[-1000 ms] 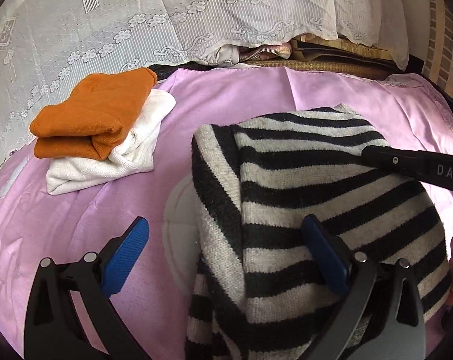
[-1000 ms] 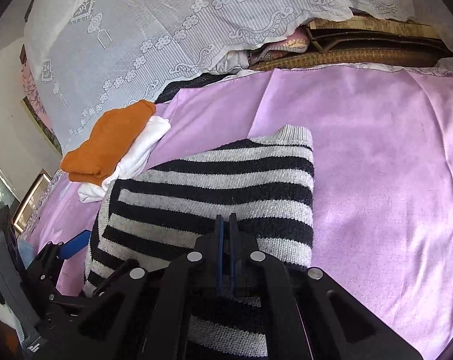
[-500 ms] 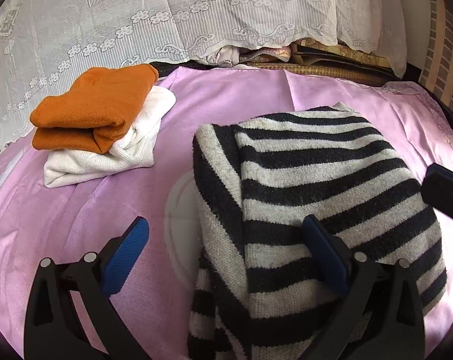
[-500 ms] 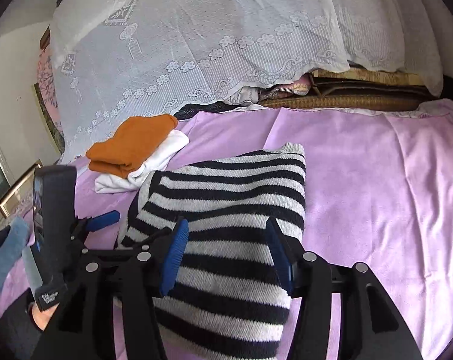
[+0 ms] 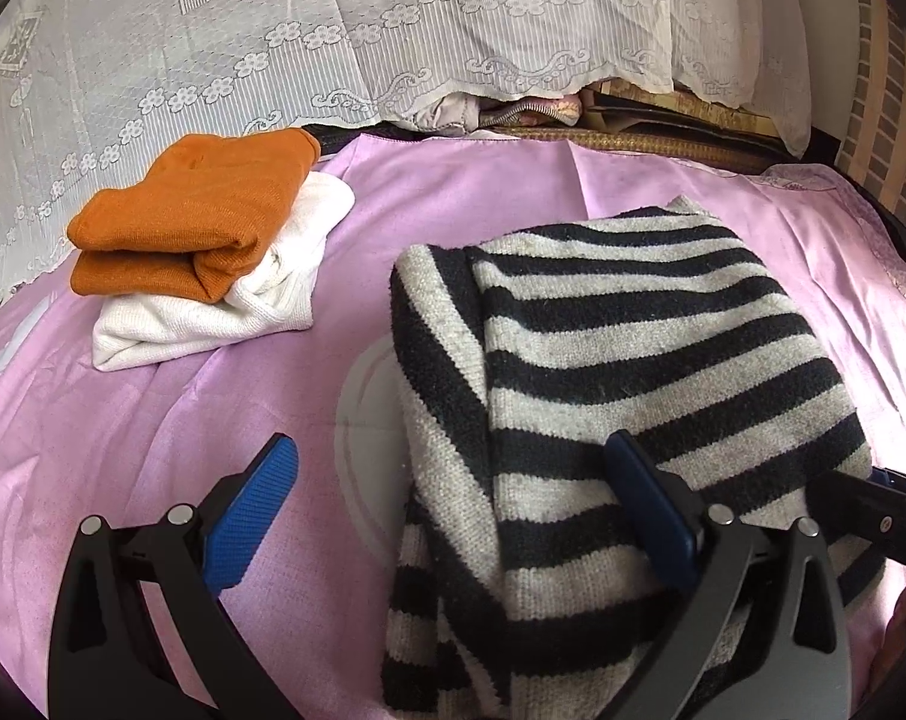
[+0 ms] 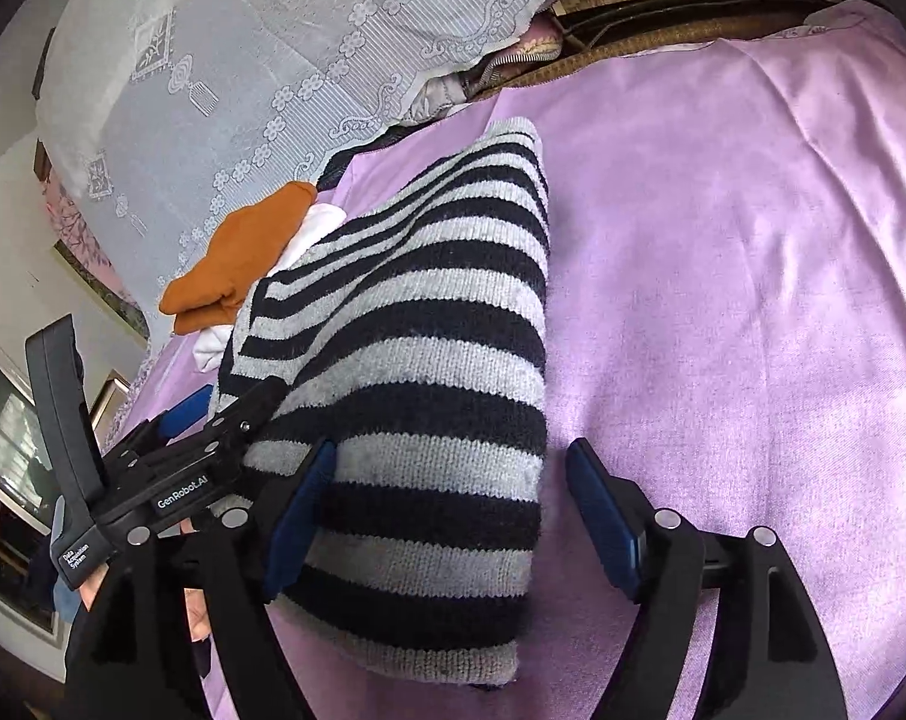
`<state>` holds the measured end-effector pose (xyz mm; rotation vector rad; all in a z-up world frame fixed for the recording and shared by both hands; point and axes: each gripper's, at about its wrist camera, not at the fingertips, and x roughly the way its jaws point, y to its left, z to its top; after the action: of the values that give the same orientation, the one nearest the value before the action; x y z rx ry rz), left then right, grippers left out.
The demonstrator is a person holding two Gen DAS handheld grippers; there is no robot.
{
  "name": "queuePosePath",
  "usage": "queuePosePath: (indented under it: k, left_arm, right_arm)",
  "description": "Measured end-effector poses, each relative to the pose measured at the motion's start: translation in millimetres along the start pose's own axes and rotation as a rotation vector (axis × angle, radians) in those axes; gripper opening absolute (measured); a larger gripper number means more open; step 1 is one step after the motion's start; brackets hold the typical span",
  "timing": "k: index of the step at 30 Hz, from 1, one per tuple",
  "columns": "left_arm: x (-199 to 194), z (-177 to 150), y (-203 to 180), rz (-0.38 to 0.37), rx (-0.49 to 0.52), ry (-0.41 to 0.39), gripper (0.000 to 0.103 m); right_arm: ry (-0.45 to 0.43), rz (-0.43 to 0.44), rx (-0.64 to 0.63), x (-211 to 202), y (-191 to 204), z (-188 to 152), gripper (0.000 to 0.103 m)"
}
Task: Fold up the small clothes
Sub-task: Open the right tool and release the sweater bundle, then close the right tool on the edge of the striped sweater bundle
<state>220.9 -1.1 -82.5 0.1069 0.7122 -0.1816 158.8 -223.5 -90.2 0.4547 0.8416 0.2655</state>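
Observation:
A folded black-and-grey striped sweater (image 5: 621, 360) lies on the purple sheet (image 5: 153, 420); it also shows in the right wrist view (image 6: 429, 348). My left gripper (image 5: 453, 498) is open, its jaws straddling the sweater's near left edge. My right gripper (image 6: 453, 510) is open over the sweater's near right corner. The left gripper also shows at the left of the right wrist view (image 6: 225, 414). A folded orange garment (image 5: 195, 216) rests on a folded white one (image 5: 213, 312) at the back left.
A white lace cover (image 5: 333, 30) drapes over piled things behind the sheet. A woven mat edge (image 5: 633, 138) lies at the back. A white round patch (image 5: 369, 420) on the sheet sits beside the sweater.
My right gripper was shut on the sweater a second ago; it has opened wide and pulled back to the near right corner. The left gripper has hardly moved.

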Motion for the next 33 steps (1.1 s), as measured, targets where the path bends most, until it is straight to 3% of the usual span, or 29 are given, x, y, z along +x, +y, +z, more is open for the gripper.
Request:
queuePosePath:
  k: [4,8,13,16,21,27,31,33]
  left_arm:
    - [-23.1,-11.2,13.1,-0.086,-0.045,0.003,0.099]
    - [-35.3,-25.9,25.0,-0.218,-0.099,0.041,0.098]
    - [-17.0,-31.2,31.5,-0.397,-0.218,0.137,0.098]
    - [0.9,-29.9,38.9,-0.489,-0.308,0.199,0.099]
    - [19.7,-15.3,25.0,-0.463,-0.267,0.223,0.099]
    - [24.0,-11.1,16.6,-0.449,-0.231,0.198,0.098]
    - [9.5,-13.7,8.2,-0.407,-0.192,0.144,0.083]
    - [3.1,-14.0,1.2,-0.362,-0.147,0.113,0.081]
  right_arm:
    - [-0.02,0.005,0.016,-11.8,-0.9,1.5,0.082]
    - [-0.053,0.016,0.046,-26.4,-8.0,6.3,0.085]
    - [-0.019,0.099,0.174,-20.5,-29.7,5.6,0.087]
    - [-0.014,0.091,0.152,-14.9,-23.6,6.1,0.089]
    - [0.0,0.082,0.132,4.3,-18.9,19.2,0.091]
    - [0.013,0.085,0.083,22.3,-13.1,30.5,0.093]
    - [0.013,0.099,0.043,21.8,-5.2,26.5,0.078]
    - [0.008,0.089,0.035,20.8,-4.2,25.0,0.076]
